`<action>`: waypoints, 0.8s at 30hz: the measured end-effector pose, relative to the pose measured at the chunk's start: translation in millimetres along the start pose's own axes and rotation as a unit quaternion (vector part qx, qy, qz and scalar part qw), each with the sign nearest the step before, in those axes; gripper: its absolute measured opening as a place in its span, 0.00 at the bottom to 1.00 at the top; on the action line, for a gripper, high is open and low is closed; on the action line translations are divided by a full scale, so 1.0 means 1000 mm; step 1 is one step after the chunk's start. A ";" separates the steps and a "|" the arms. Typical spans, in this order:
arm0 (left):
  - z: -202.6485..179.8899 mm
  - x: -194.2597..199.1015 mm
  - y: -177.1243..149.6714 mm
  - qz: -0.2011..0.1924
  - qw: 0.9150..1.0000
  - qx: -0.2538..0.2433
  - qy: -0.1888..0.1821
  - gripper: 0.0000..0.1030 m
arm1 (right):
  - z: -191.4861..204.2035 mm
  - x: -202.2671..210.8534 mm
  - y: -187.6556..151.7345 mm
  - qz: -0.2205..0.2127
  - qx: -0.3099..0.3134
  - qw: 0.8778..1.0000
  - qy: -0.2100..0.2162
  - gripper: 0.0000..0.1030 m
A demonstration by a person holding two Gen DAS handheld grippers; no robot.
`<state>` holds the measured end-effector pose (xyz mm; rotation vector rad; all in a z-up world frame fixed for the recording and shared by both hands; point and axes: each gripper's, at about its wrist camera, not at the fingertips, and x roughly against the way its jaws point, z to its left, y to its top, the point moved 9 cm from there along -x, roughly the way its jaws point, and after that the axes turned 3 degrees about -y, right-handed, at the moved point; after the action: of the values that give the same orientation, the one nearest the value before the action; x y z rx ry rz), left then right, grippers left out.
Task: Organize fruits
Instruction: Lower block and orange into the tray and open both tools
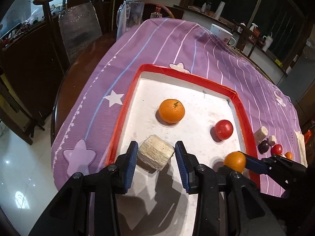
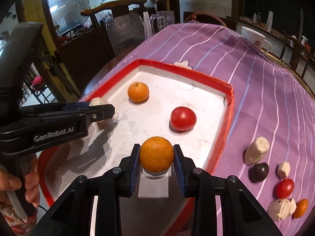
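Note:
A white tray with a red rim (image 1: 157,69) (image 2: 196,76) lies on the purple cloth. In it sit an orange (image 1: 171,111) (image 2: 138,91) and a red tomato (image 1: 223,129) (image 2: 183,118). My left gripper (image 1: 156,156) (image 2: 102,108) stands around a pale fibrous block (image 1: 155,152) on the tray floor, jaws just apart from its sides. My right gripper (image 2: 157,155) (image 1: 239,160) is shut on a second orange (image 2: 157,154) (image 1: 234,161), held low over the tray's near right part.
Right of the tray lie pale chunks (image 2: 257,150), a dark plum-like fruit (image 2: 258,172), a small tomato (image 2: 284,188) and a small orange fruit (image 2: 300,208). A white mug (image 2: 254,37) stands far right. A chair (image 1: 78,25) and jars stand beyond the table.

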<state>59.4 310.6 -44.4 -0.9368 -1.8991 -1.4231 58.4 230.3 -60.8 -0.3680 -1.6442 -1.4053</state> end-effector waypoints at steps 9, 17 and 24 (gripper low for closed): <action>0.001 0.010 0.001 -0.015 0.999 0.026 -0.018 0.53 | -0.006 -0.002 0.005 -0.007 -0.041 0.999 0.027 0.44; 0.002 0.049 -0.001 -0.060 0.997 0.049 -0.011 0.61 | -0.020 0.034 0.007 -0.046 -0.078 0.995 0.039 0.51; -0.020 0.072 -0.020 -0.087 0.995 0.037 0.000 0.66 | -0.069 0.099 -0.030 -0.095 -0.153 0.983 0.021 0.52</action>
<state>1.6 301.1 6.3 -0.7520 -2.0617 -1.4404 13.8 128.0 -6.7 -0.3598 -1.4599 -1.8051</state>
